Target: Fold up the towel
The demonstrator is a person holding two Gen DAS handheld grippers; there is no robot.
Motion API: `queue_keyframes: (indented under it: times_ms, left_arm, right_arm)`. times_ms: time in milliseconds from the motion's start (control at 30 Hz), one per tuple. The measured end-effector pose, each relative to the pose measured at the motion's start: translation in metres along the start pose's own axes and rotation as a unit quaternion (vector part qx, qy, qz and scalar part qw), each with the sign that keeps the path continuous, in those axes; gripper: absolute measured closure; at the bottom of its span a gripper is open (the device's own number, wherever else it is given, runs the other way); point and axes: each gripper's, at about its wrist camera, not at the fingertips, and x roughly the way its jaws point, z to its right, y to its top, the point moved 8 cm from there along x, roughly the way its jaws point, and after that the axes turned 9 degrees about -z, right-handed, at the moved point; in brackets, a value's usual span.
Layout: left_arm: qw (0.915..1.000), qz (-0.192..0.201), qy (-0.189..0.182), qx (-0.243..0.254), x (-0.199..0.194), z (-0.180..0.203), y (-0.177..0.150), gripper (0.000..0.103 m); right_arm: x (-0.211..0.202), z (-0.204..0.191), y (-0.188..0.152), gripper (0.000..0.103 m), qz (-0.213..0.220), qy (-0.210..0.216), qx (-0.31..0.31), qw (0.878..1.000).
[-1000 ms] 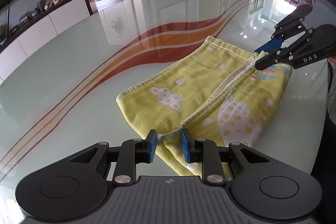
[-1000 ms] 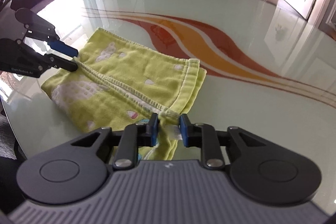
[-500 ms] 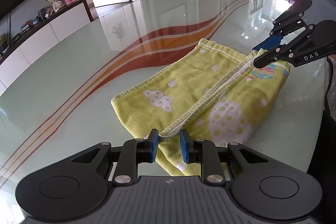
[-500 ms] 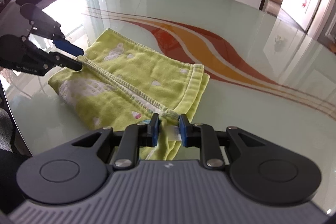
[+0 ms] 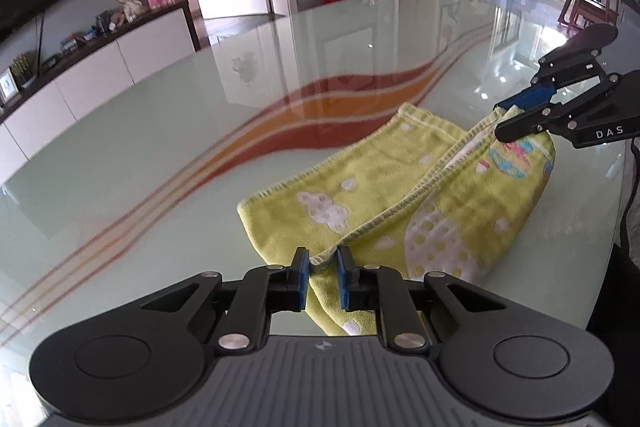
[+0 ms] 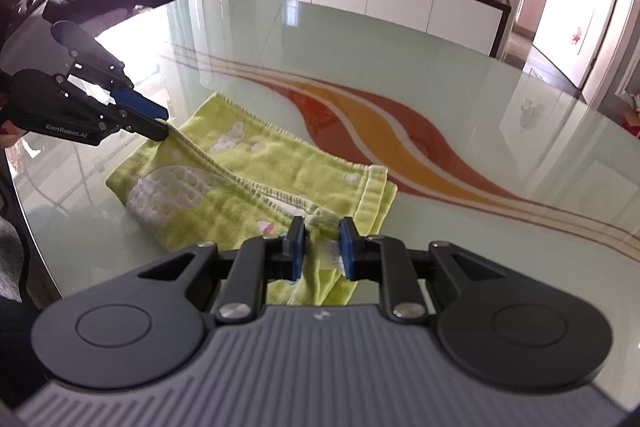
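Looking along my left gripper [image 5: 322, 265], low in the frame, I see its blue pads pinching a hemmed corner of the towel [image 5: 400, 199], while my right gripper [image 5: 505, 121] at the right edge nips the far corner; only this view shows the coloured print near that corner. The right wrist view alone shows my right gripper [image 6: 322, 235] closed on a bunched corner with a white label, and my left gripper [image 6: 162, 123] at the left. The yellow-green towel with white dotted clouds lies folded on the glass table [image 6: 460, 75], its held hem lifted.
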Motion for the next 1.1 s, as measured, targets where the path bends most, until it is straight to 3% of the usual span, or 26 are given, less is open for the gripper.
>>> queue_keyframes:
  times_ms: [333, 667, 1000, 1100]
  left_arm:
    - [0.9987, 0.033, 0.034, -0.017, -0.002, -0.021, 0.029, 0.087]
    - [0.9981, 0.009, 0.05, -0.035, 0.032, -0.033, 0.036, 0.086]
    - [0.9983, -0.011, 0.049, -0.03, 0.046, -0.039, 0.031, 0.084]
    - [0.9983, -0.018, 0.049, -0.027, 0.051, -0.041, 0.028, 0.083]
  right_arm:
    - [0.007, 0.018, 0.031, 0.086, 0.028, -0.027, 0.009, 0.999]
    - [0.055, 0.031, 0.034, 0.085, -0.012, -0.043, 0.004, 0.999]
    - [0.073, 0.033, 0.025, 0.084, -0.032, -0.044, 0.001, 0.998]
    - [0.075, 0.035, 0.023, 0.079, -0.037, -0.046, 0.003, 0.998]
